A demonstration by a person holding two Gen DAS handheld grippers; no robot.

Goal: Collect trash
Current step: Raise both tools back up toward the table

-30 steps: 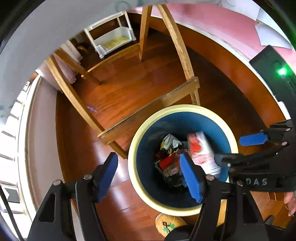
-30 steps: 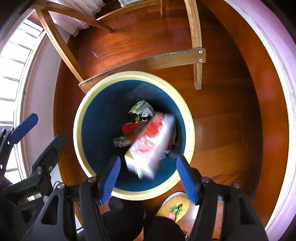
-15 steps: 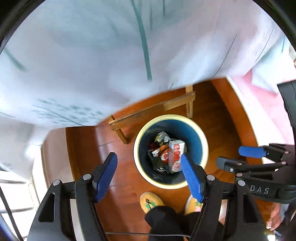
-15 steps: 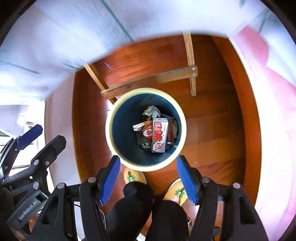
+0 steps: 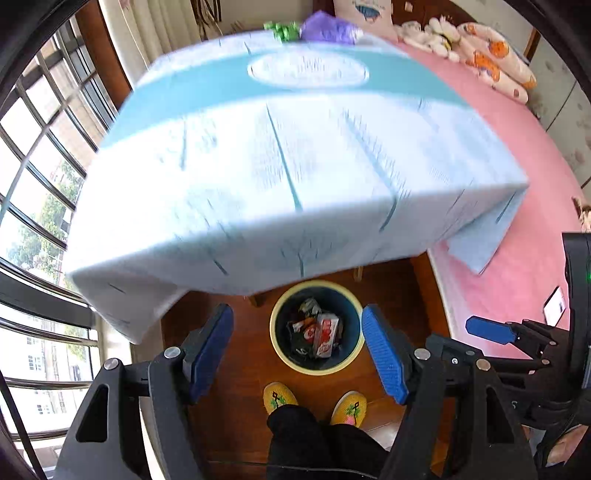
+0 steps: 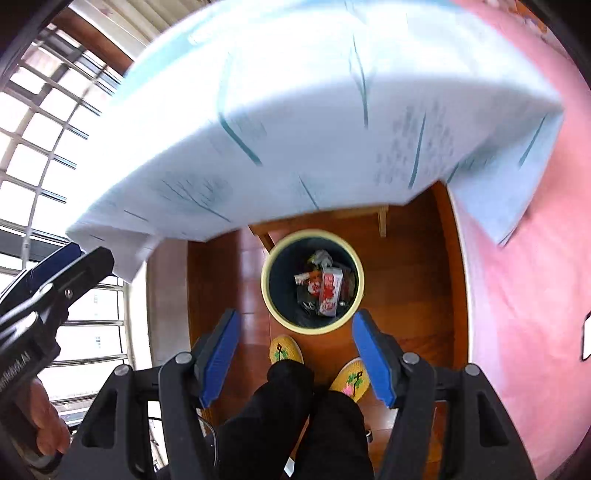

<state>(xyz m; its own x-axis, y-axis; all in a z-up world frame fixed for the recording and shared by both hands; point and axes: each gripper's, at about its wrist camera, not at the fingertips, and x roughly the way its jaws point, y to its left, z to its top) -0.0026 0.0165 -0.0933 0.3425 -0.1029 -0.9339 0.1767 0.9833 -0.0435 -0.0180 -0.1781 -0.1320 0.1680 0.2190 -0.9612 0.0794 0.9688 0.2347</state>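
Note:
A round blue bin with a cream rim point(image 5: 274, 334) point(image 6: 266, 295) stands on the wooden floor, far below both grippers. A red and white carton point(image 5: 325, 335) point(image 6: 328, 291) lies inside it on top of crumpled wrappers point(image 5: 302, 328) point(image 6: 308, 284). My left gripper point(image 5: 297, 349) hangs open high above the bin with nothing between its blue pads. My right gripper point(image 6: 295, 350) is open too, and nothing sits between its fingers. On the far end of the table lie a green wrapper point(image 5: 282, 30) and a purple bag point(image 5: 327, 31).
A table under a pale blue cloth point(image 5: 288, 155) point(image 6: 295, 122) overhangs the floor beyond the bin. A bed with a pink sheet point(image 5: 524, 221) point(image 6: 524, 277) runs along the right, with pillows and soft toys point(image 5: 491, 59). A barred window point(image 5: 33, 184) is left. The person's yellow slippers point(image 5: 279, 397) point(image 6: 284, 349) stand before the bin.
Both grippers have risen from just over the bin to above table height. The carton that was dropping from the right gripper now lies in the bin. The tabletop has come into view.

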